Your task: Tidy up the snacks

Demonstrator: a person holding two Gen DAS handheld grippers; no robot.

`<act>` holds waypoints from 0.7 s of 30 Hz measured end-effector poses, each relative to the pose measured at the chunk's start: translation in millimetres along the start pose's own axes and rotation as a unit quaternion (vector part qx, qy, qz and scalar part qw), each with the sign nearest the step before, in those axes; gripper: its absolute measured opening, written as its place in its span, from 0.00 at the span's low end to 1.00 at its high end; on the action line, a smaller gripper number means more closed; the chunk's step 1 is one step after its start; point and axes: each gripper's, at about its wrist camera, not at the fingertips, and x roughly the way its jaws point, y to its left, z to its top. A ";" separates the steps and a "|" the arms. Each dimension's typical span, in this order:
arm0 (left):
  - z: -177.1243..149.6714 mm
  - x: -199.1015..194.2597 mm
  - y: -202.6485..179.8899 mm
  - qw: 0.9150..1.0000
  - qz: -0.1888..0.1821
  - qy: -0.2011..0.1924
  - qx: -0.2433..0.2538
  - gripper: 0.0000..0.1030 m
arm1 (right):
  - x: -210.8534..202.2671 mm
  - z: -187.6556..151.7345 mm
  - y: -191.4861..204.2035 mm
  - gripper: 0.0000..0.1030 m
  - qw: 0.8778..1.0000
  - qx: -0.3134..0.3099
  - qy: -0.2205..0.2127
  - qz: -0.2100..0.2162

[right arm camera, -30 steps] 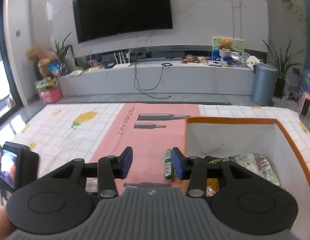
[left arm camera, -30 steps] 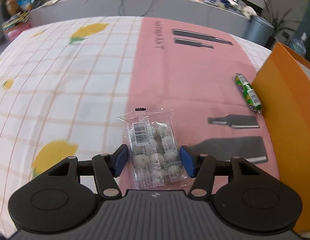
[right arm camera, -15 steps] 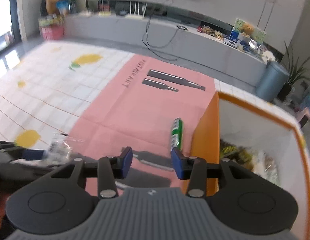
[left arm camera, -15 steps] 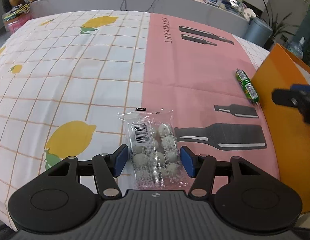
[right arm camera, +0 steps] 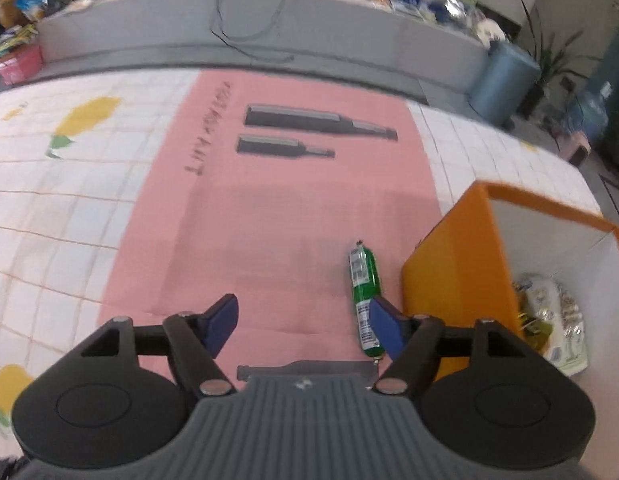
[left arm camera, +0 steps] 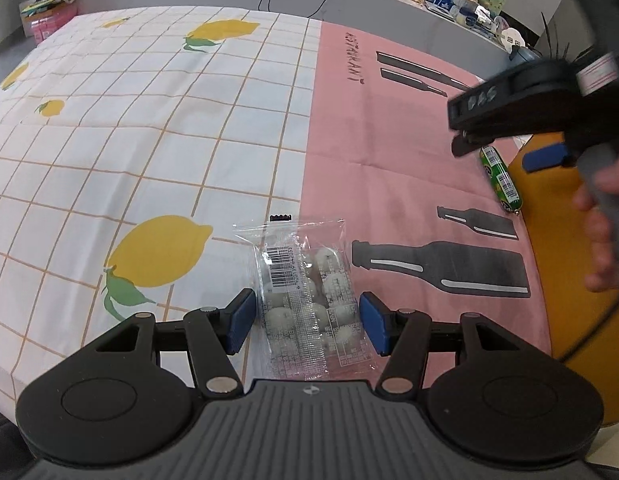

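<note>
My left gripper (left arm camera: 305, 322) is spread around the clear bag (left arm camera: 309, 300) of white sweets, pads just beside it, not pressing; bag flat on the cloth (left arm camera: 149, 128). My right gripper (right arm camera: 301, 322) has just been opening, nothing between the pads; green stick (right arm camera: 364, 292) lies by its right pad, beside the orange box (right arm camera: 461, 264).

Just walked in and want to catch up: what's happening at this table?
A person is sorting snacks with two handheld grippers. The left gripper straddles a clear bag of white sweets on the tablecloth, jaws open, not pinching. The right gripper, jaws just opened wider and empty, is by the green sausage stick beside the orange box, which already holds packets.
</note>
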 end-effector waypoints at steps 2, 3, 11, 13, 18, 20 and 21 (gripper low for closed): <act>0.7 -0.5 3.0 1.000 -0.005 0.004 -0.006 0.63 | 7.7 -2.4 4.6 0.68 0.999 -0.018 -0.017 -0.044; 1.1 -0.4 3.6 1.000 -0.006 0.006 -0.007 0.63 | 12.9 -4.7 7.6 0.67 0.996 -0.035 -0.030 -0.071; 0.7 -0.5 3.0 1.000 -0.003 0.009 -0.003 0.63 | 41.2 -8.8 1.6 0.42 0.994 0.016 -0.031 -0.100; 1.2 -0.7 4.0 1.000 -0.004 0.010 -0.007 0.63 | 41.1 -8.0 -3.4 0.23 0.996 0.024 -0.020 -0.087; 0.3 -0.9 2.6 1.000 -0.001 0.008 -0.004 0.62 | 34.4 -18.1 -1.8 0.19 0.998 -0.036 -0.026 -0.051; -0.3 -0.5 1.7 1.000 0.001 0.005 -0.004 0.62 | 30.5 -22.6 -0.9 0.19 0.998 -0.038 -0.028 -0.045; -0.4 -0.5 1.8 1.000 0.001 0.003 -0.008 0.61 | 29.2 -23.6 -1.1 0.19 0.998 -0.036 -0.029 -0.039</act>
